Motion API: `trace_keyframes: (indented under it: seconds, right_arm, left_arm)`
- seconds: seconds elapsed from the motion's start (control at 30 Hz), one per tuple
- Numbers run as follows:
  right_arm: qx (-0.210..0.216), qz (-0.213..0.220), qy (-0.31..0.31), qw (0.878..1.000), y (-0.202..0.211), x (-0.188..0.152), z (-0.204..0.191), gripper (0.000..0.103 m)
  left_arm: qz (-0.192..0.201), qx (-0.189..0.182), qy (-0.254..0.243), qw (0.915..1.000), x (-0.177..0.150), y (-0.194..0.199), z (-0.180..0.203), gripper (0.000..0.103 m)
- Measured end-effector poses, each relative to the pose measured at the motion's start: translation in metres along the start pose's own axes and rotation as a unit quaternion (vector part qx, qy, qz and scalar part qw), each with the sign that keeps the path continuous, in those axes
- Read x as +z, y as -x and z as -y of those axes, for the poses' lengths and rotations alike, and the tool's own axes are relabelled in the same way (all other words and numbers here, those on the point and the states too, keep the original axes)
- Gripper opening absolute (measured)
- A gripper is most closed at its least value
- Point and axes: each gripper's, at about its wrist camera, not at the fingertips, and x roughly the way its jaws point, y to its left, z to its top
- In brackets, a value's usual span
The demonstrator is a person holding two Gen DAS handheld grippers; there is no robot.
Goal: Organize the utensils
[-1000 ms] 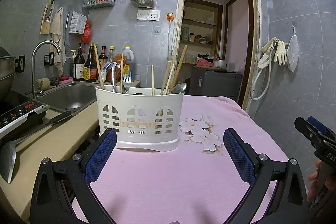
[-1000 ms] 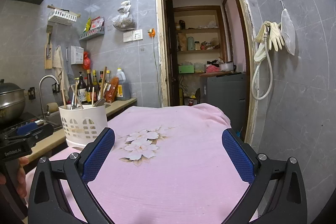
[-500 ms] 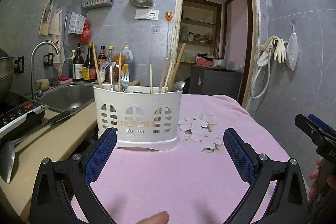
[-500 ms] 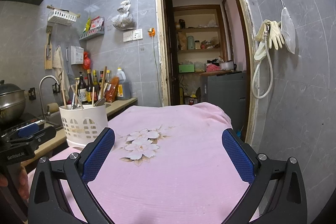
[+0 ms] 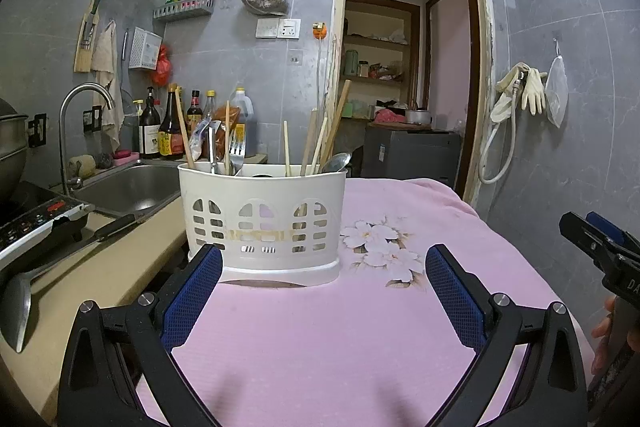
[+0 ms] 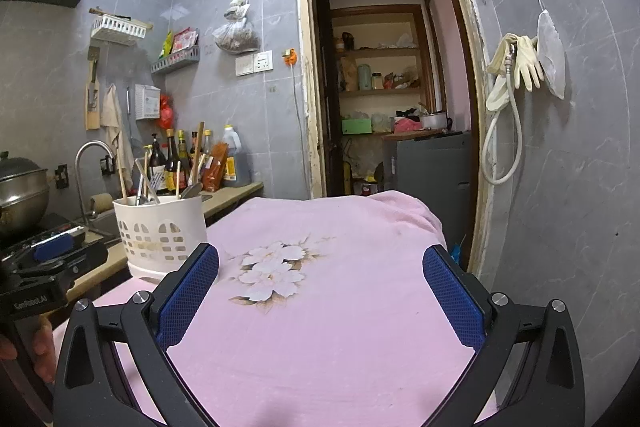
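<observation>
A white plastic utensil caddy (image 5: 262, 223) stands on the pink flowered cloth (image 5: 328, 339), holding chopsticks (image 5: 335, 125), a spoon (image 5: 336, 163) and a fork (image 5: 237, 151). My left gripper (image 5: 322, 287) is open and empty, just in front of the caddy. My right gripper (image 6: 320, 287) is open and empty, over the cloth to the right of the caddy (image 6: 160, 235). The right gripper also shows at the right edge of the left wrist view (image 5: 604, 255); the left one shows at the left edge of the right wrist view (image 6: 48, 263).
A counter with a sink (image 5: 124, 187), a tap (image 5: 76, 131), an induction hob (image 5: 36, 223) and a ladle (image 5: 24, 291) lies left of the table. Bottles (image 5: 168, 127) stand at the wall. A doorway (image 5: 404, 87) opens behind the table.
The left gripper has lifted and tilted slightly, so the caddy sits a little higher and nearer in its view. A fingertip seen low in the left view half a second ago is gone.
</observation>
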Motion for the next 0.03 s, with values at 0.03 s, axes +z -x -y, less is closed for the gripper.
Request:
trace_keyframes:
  seconds: [0.03]
  right_arm:
    - [-0.001, 0.0, 0.0, 1.0, -0.0002, -0.0003, -0.0008, 0.103]
  left_arm:
    - [-0.001, 0.0, 0.0, 1.0, 0.0001, -0.0003, 0.0, 0.1]
